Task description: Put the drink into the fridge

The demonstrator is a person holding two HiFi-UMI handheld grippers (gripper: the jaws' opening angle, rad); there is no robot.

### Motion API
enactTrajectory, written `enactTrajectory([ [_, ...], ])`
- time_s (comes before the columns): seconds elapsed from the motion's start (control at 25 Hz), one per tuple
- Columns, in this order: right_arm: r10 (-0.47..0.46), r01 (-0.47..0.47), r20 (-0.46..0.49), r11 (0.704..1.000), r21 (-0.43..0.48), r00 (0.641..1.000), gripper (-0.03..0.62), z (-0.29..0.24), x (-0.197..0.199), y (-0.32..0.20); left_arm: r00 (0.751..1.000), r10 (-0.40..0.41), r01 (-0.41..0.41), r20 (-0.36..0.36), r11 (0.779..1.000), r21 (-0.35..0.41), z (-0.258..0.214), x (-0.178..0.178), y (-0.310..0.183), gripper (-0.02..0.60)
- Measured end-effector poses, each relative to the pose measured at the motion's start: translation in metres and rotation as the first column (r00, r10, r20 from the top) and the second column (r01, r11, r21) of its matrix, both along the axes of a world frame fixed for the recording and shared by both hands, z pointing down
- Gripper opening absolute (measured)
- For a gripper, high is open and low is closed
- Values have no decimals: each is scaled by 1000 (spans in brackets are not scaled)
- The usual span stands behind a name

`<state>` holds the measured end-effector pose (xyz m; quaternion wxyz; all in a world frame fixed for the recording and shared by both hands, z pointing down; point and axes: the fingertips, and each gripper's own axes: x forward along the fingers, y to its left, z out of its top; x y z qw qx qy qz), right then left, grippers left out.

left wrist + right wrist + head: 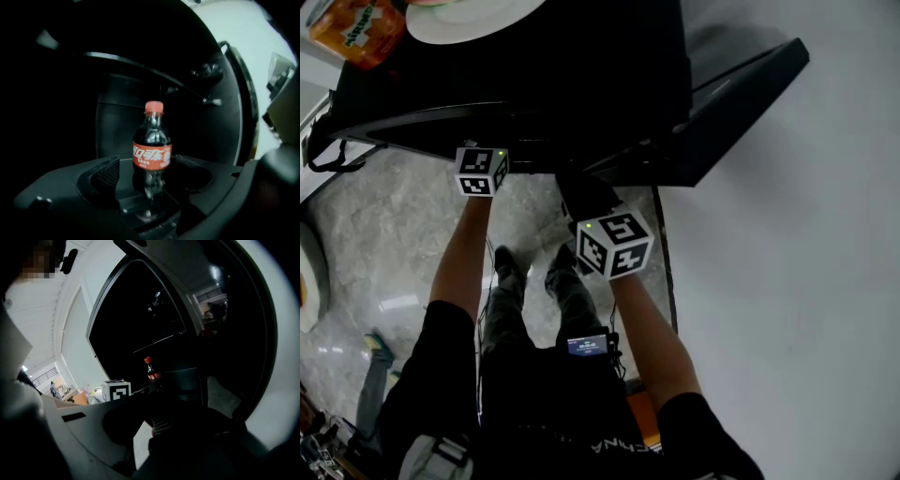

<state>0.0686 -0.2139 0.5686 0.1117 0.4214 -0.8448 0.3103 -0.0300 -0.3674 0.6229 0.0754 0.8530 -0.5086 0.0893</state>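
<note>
A small cola bottle (152, 150) with a red cap and red label stands upright on a dark shelf inside the black fridge (516, 84). My left gripper (146, 174) is open, its two pads on either side of the bottle's lower half without pressing it. In the head view only the left gripper's marker cube (481, 172) shows, at the fridge's front edge. My right gripper (614, 246) hovers lower and to the right, near the open door. In the right gripper view the bottle (152, 371) is far off, and the right gripper (173, 423) is too dark to read.
The fridge door (741, 98) stands swung open to the right, beside a white wall (806, 281). On the fridge top sit a white plate (473, 19) and an orange packet (358, 30). Grey marble floor (384, 234) lies below, with the person's feet on it.
</note>
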Motion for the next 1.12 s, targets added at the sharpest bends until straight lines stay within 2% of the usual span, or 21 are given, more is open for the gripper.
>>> enactTrajectory([
  [0.16,-10,10,-17,1000,-19,1000,17,-9,-6,7,999,25,-27,-41,999,-46,-10,-13,40,348],
  [0.32,-11,10,-28,1000,-27,1000,17,-31,-10,13,985,39,-54,-166,995,-84,-48,-29,86,345],
  [0.44,-11,10,-42,1000,-15,999,17,-49,-12,15,971,72,-101,-229,988,-117,-78,-44,122,334],
  [0.48,-11,10,-51,1000,-18,999,17,-53,-10,19,968,80,-114,-239,984,-134,-84,-49,137,315],
  [0.64,8,-10,-64,1000,-21,998,17,-68,-2,33,961,81,-128,-265,978,-164,-112,-73,181,128],
  [0.72,25,-26,-59,1000,-16,998,17,-72,1,38,954,88,-140,-288,976,-166,-125,-79,196,58],
  [0.84,47,-48,-45,999,-9,998,17,-76,2,44,933,130,-193,-335,967,-164,-142,-73,214,15],
  [0.92,53,-53,-30,999,-3,998,17,-79,-1,46,922,163,-235,-351,957,-172,-150,-62,222,12],
  [1.12,20,-19,-11,1000,20,1000,17,-89,-5,53,910,238,-308,-340,936,-169,-158,-30,236,12],
])
